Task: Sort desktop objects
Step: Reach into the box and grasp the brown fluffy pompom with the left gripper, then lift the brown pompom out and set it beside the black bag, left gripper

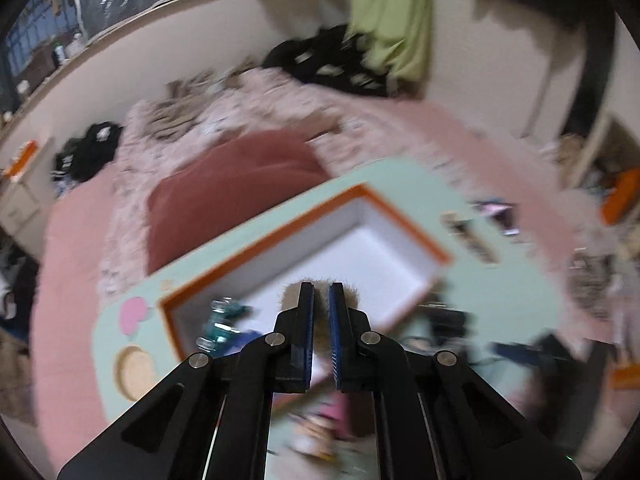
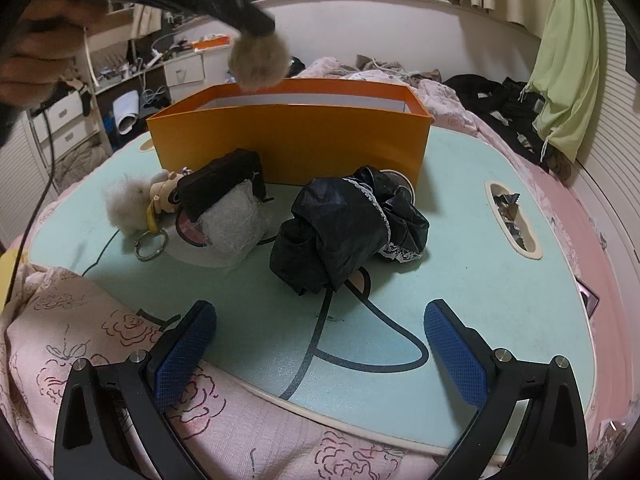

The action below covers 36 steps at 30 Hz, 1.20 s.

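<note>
- The left gripper (image 1: 321, 292) has its two blue pads squeezed on a fluffy ball (image 2: 259, 65).
- The fluffy ball is round, soft and fuzzy. Its colour is a light grey-brown.
- From the right wrist camera, the ball hangs in the air over the back left rim of the orange box (image 2: 288, 140). It is not inside yet.
- From the left wrist camera, only a bit of brown fuzz (image 1: 352, 294) peeks out by the pads, with the white inside of the box behind it. This picture is blurry.
- The orange box is open on top. It stands on a pale green table (image 2: 460, 280).
- The right gripper (image 2: 320, 338) is wide open and holds nothing. It sits low near the front edge of the table.
- In front of the box lies a crumpled shiny black cloth (image 2: 344, 232) with a white lace trim.
- To the left of it is a black pouch (image 2: 220, 184) on top of some white netting (image 2: 232, 220).
- Beside that lies a small doll keychain (image 2: 136, 204) with fluffy pale hair and a metal ring.
- A pink blanket with drawn roses (image 2: 100, 360) lies under the near edge of the table.
</note>
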Each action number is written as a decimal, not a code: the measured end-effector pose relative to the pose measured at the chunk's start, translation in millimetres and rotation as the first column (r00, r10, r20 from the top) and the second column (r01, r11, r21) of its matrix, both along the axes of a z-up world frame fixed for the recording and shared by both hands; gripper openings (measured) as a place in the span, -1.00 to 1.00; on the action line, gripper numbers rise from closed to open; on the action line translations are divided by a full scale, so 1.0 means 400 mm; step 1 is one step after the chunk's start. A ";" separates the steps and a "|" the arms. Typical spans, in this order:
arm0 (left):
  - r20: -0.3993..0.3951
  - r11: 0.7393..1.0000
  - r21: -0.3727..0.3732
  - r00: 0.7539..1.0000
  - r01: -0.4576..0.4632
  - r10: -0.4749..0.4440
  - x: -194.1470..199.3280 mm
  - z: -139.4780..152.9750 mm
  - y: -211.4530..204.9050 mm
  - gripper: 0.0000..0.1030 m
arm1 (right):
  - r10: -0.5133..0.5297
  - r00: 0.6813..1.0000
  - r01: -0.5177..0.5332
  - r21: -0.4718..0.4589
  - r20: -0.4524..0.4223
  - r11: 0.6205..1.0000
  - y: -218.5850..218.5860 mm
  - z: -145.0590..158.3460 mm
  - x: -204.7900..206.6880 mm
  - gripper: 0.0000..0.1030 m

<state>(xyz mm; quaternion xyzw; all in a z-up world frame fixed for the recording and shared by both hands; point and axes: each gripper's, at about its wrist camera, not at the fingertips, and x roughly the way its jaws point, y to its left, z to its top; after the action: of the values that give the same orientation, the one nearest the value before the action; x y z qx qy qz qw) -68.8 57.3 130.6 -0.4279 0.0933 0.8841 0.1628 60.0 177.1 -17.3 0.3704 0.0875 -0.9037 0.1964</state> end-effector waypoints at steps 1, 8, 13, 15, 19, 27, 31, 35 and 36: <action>0.002 0.999 0.033 1.000 0.027 -0.027 0.026 0.007 0.008 -0.85 | 0.000 1.000 0.000 0.000 0.000 1.000 0.000 0.000 0.000 1.00; 0.081 0.985 0.133 0.989 0.112 -0.124 0.063 -0.061 0.046 -0.80 | 0.000 1.000 0.000 0.000 0.000 1.000 0.000 0.000 0.000 1.00; 0.040 0.988 0.134 0.996 0.077 -0.083 0.089 -0.095 0.045 -0.61 | 0.000 1.000 0.000 -0.001 0.000 1.000 0.001 -0.001 0.000 1.00; 0.021 0.990 0.134 0.998 0.048 -0.051 0.111 -0.104 0.022 -0.39 | 0.000 1.000 0.000 0.000 0.000 1.000 0.001 -0.001 0.000 1.00; -0.029 0.991 0.128 0.998 -0.044 0.048 0.198 -0.122 -0.037 0.23 | 0.000 1.000 0.000 -0.001 0.000 1.000 0.002 -0.001 0.000 1.00; -0.048 0.978 0.078 0.979 -0.192 0.196 0.340 -0.218 -0.121 0.32 | 0.001 1.000 -0.001 -0.001 -0.001 1.000 0.003 -0.001 0.000 1.00; -0.010 0.988 -0.001 0.988 -0.157 0.157 0.329 -0.292 -0.108 0.32 | 0.001 1.000 -0.001 -0.001 0.000 1.000 0.003 -0.001 0.000 1.00; 0.058 0.983 0.022 0.982 -0.181 0.180 0.291 -0.313 -0.120 0.89 | 0.000 1.000 0.000 0.000 -0.001 1.000 0.001 -0.003 -0.003 1.00; 0.068 0.981 0.017 0.979 -0.193 0.192 0.286 -0.312 -0.124 0.97 | 0.000 1.000 0.000 0.000 0.000 1.000 0.001 -0.003 -0.003 1.00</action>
<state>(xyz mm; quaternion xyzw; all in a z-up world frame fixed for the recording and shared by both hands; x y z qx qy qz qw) 45.5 7.8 5.8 -0.4622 0.0358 0.8820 0.0844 58.9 177.6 -18.7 0.3703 0.0874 -0.9037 0.1963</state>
